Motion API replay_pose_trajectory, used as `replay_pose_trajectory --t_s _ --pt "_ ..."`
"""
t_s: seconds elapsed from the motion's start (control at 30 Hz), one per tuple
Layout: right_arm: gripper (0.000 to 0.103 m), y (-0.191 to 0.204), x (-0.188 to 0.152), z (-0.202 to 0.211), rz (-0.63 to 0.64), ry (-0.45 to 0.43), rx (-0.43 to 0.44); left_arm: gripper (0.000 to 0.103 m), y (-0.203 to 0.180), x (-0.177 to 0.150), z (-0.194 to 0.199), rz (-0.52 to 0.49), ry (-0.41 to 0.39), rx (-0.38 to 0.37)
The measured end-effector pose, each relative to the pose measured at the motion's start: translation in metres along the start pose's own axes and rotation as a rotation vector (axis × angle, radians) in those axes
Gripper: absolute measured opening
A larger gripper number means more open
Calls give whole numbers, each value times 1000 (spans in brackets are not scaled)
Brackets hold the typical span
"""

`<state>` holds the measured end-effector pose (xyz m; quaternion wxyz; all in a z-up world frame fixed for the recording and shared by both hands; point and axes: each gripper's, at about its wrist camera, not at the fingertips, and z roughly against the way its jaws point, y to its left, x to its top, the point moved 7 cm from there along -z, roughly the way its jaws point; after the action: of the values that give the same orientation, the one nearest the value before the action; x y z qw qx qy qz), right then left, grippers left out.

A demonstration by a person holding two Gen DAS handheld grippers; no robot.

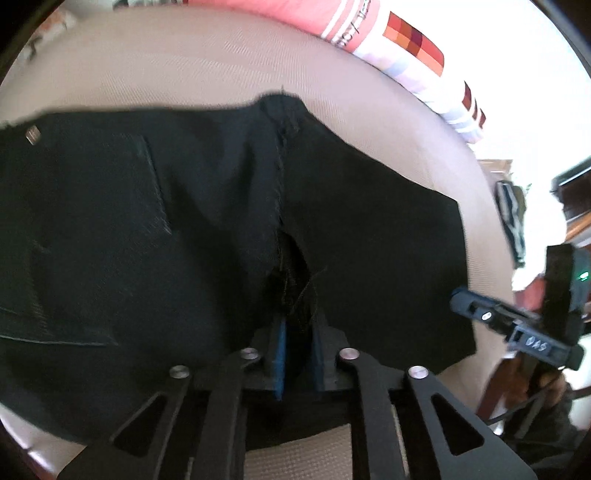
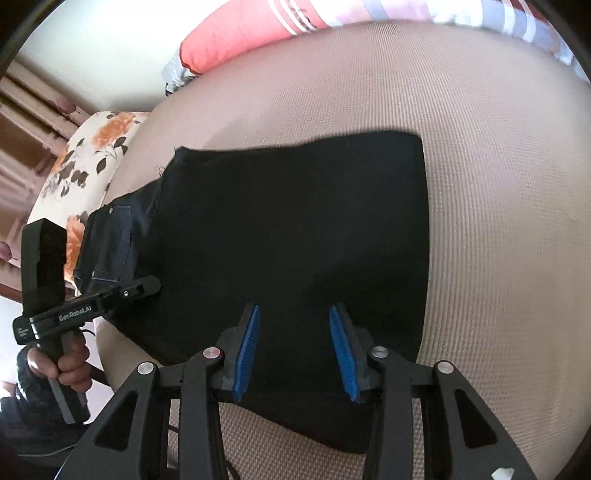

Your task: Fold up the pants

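Black pants [image 1: 147, 240] lie spread on a beige woven mattress [image 1: 147, 66], their centre seam running away from me. My left gripper [image 1: 297, 332] stands at the near edge with its blue pads close together, pinching a raised bunch of the black cloth at the seam. In the right wrist view the pants [image 2: 295, 221] fill the middle. There my right gripper [image 2: 293, 317] hangs just over them with its blue pads well apart and flat cloth under the gap. The left gripper [image 2: 155, 284] shows at the pants' left side, held by a hand [image 2: 70, 365]. The right gripper [image 1: 456, 295] reaches in at the pants' right edge.
A pink striped pillow [image 1: 295, 14] and a checked cloth [image 1: 413, 40] lie along the far side of the mattress [image 2: 498, 184]. A floral pillow [image 2: 85, 155] sits at the left end. Wooden furniture [image 1: 576, 206] stands beyond the right edge.
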<state>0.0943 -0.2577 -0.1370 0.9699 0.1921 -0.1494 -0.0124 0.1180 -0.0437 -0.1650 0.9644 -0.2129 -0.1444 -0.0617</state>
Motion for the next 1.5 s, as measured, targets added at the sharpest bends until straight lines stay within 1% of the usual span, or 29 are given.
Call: replay_pose_trajectory --t_s 0.07,0.13,0.23,0.37,0.47,0.57,0.63,0.7,0.9,1.07,1.17,1.23,1.33,1.43,1.5 --pt "38 -2 12 5 31 -34 -59 17 -3 8 10 -54 -75 62" --pt "38 -5 25 9 59 -69 -108 20 -9 20 20 -99 -153 100" --pt "38 -8 46 9 83 -108 -160 23 -24 37 23 -144 -206 62" --pt "38 -17 72 2 108 -135 -249 23 -39 59 12 -202 -231 44" --pt "36 -23 81 -9 124 -123 -284 23 -40 71 -10 -226 -201 60" --pt "36 -27 82 -17 111 -109 -282 23 -32 75 -31 -211 -147 85" --pt "36 -27 82 -18 114 -115 -286 23 -26 75 -39 -196 -131 80" --pt "36 -28 81 -17 109 -117 -280 23 -24 76 -41 -195 -147 62" --pt "36 -27 80 -19 109 -122 -281 23 -25 71 -40 -219 -137 77" --pt "37 -26 81 -12 92 -139 -252 25 -19 55 -31 -213 -128 91" --pt "38 -22 79 -2 91 -160 -250 29 -11 38 -23 -185 -129 99" --pt "38 -17 76 4 106 -174 -248 34 -5 25 -19 -175 -119 114" --pt "41 -8 68 9 126 -180 -244 34 1 5 -8 -173 -117 128" --pt "41 4 58 9 140 -167 -213 34 5 -5 6 -148 -107 135" --pt "41 13 50 7 155 -158 -195 35 6 -7 21 -127 -126 126"
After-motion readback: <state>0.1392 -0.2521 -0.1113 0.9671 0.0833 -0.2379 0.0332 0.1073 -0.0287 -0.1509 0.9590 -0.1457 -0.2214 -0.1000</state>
